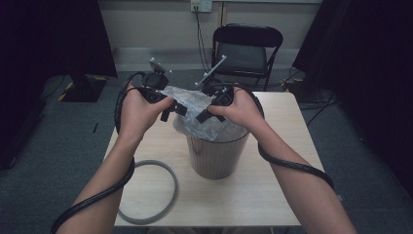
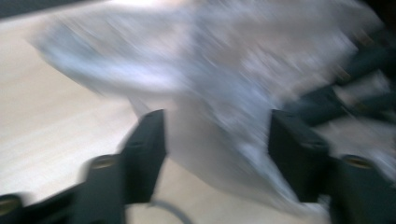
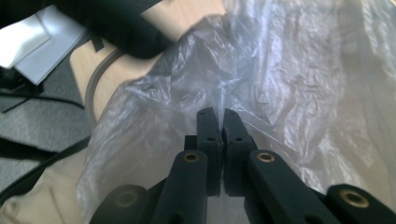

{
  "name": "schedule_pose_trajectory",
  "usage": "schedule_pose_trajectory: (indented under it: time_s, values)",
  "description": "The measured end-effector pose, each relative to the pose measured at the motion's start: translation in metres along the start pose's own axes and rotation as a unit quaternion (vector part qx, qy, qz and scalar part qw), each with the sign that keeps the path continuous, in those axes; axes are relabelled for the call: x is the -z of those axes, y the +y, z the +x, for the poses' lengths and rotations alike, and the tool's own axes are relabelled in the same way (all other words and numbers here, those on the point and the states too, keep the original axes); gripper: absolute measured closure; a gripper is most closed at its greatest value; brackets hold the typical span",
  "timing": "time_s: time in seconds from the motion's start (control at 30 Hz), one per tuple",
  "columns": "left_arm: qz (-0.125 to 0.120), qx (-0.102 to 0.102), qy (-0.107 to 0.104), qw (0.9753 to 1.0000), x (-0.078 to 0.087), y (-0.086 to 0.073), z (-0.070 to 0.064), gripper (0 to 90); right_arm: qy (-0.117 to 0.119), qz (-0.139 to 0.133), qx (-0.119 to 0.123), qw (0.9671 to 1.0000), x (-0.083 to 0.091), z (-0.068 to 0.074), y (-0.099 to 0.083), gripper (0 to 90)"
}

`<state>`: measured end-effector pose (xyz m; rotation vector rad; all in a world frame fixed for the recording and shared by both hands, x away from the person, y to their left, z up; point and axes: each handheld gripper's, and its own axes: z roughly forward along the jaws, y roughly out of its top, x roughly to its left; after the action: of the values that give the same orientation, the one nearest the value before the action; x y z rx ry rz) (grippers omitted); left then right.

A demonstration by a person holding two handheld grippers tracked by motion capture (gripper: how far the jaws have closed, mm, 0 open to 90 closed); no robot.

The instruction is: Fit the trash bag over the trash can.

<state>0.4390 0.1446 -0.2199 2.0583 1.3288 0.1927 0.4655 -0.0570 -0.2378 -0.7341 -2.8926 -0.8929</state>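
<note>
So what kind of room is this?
Probably a plain workroom or lab set up for recording: a small table on grey carpet, a folding chair by the wall, dark curtains.

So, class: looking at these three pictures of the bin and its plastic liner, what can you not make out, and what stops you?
- Left gripper view: motion blur smears the plastic liner; whether the open left gripper touches it is unclear.
- High view: the bin interior is hidden by the liner and both hands.
- High view: the grey ring runs under the left forearm.
- Right gripper view: the right gripper is shut on the liner; crumpled film hides the bin rim.
</note>
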Motion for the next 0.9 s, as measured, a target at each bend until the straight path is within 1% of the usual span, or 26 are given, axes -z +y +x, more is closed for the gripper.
schedule_pose_trajectory:
  time_s: [0.03, 0.1, 0.13, 0.2, 0.23, 0.27, 0.33, 0.37, 0.43, 0.47, 0.5, 0.53, 0.57, 0.6, 0.63, 0.67, 0.7, 0.77, 0.8, 0.87, 0.9]
  values:
    - [-0.003, 0.002, 0.007, 1.0, -0.001, 0.001, 0.002, 33.8, 0.002, 0.001, 0.003, 1.0, 0.002, 0.001, -0.003, 88.9]
    - [-0.008, 0.018, -0.001, 0.9998, -0.004, 0.002, 0.006, 35.4, 0.006, 0.005, 0.007, 0.9999, 0.005, 0.001, -0.009, 88.9]
    - [-0.003, 0.02, -0.003, 0.9998, -0.007, 0.002, 0.006, 34.9, 0.007, 0.008, 0.007, 0.9999, 0.006, 0.001, -0.012, 88.9]
    - [0.013, 0.025, -0.014, 0.9995, -0.014, 0.002, 0.007, 38.5, 0.01, 0.011, 0.007, 0.9999, 0.008, -0.002, -0.018, 88.9]
    - [0.011, 0.03, -0.015, 0.9994, -0.017, 0.001, 0.006, 38.0, 0.011, 0.013, 0.004, 0.9998, 0.009, -0.003, -0.021, 88.9]
    - [0.012, 0.031, -0.016, 0.9993, -0.019, 0.001, 0.007, 36.7, 0.016, 0.017, 0.004, 0.9997, 0.01, -0.004, -0.023, 88.9]
    - [0.005, 0.03, -0.01, 0.9995, -0.02, 0.002, 0.008, 34.1, 0.016, 0.026, 0.006, 0.9995, 0.011, -0.005, -0.027, 88.9]
    - [0.003, 0.032, -0.004, 0.9995, -0.02, 0.003, 0.008, 33.3, 0.016, 0.033, 0.009, 0.9993, 0.011, -0.005, -0.029, 88.9]
    - [0.004, 0.039, -0.009, 0.9992, -0.02, 0.003, 0.009, 33.1, 0.013, 0.04, 0.012, 0.999, 0.013, -0.005, -0.032, 88.9]
    - [0.008, 0.039, -0.014, 0.9991, -0.02, 0.003, 0.01, 33.4, 0.015, 0.042, 0.013, 0.9989, 0.014, -0.005, -0.034, 88.9]
    - [0.01, 0.036, -0.015, 0.9992, -0.02, 0.003, 0.01, 34.3, 0.01, 0.043, 0.012, 0.9989, 0.016, -0.006, -0.035, 88.9]
    - [0.01, 0.034, -0.016, 0.9992, -0.021, 0.002, 0.009, 34.6, 0.012, 0.046, 0.01, 0.9988, 0.017, -0.007, -0.036, 88.9]
    - [0.013, 0.033, -0.024, 0.9991, -0.022, 0.002, 0.007, 36.9, 0.009, 0.046, 0.009, 0.9988, 0.018, -0.008, -0.037, 88.9]
    - [0.018, 0.031, -0.031, 0.9989, -0.022, 0.001, 0.006, 41.1, 0.009, 0.045, 0.006, 0.9989, 0.018, -0.009, -0.039, 88.8]
    - [0.021, 0.03, -0.038, 0.9986, -0.023, 0.0, 0.004, 41.7, 0.012, 0.046, 0.001, 0.9989, 0.019, -0.011, -0.04, 88.6]
    - [0.024, 0.028, -0.039, 0.9985, -0.023, 0.0, 0.002, 43.9, 0.009, 0.047, -0.001, 0.9988, 0.019, -0.012, -0.041, 87.5]
    - [0.03, 0.02, -0.041, 0.9985, -0.023, -0.001, 0.0, 49.6, 0.005, 0.047, -0.003, 0.9989, 0.019, -0.012, -0.042, 85.8]
    - [0.043, 0.018, -0.041, 0.9981, -0.024, -0.001, -0.003, 53.0, 0.0, 0.041, -0.005, 0.9992, 0.019, -0.013, -0.043, 79.5]
    - [0.049, 0.016, -0.043, 0.9977, -0.024, -0.001, -0.004, 57.0, -0.003, 0.036, -0.006, 0.9993, 0.019, -0.012, -0.043, 76.0]
    - [0.057, 0.011, -0.039, 0.9975, -0.023, -0.001, -0.008, 59.0, -0.018, 0.019, -0.007, 0.9996, 0.021, -0.012, -0.04, 62.9]
    - [0.062, 0.008, -0.039, 0.9973, -0.022, -0.002, -0.009, 60.2, -0.023, 0.007, -0.008, 0.9997, 0.023, -0.011, -0.039, 60.9]
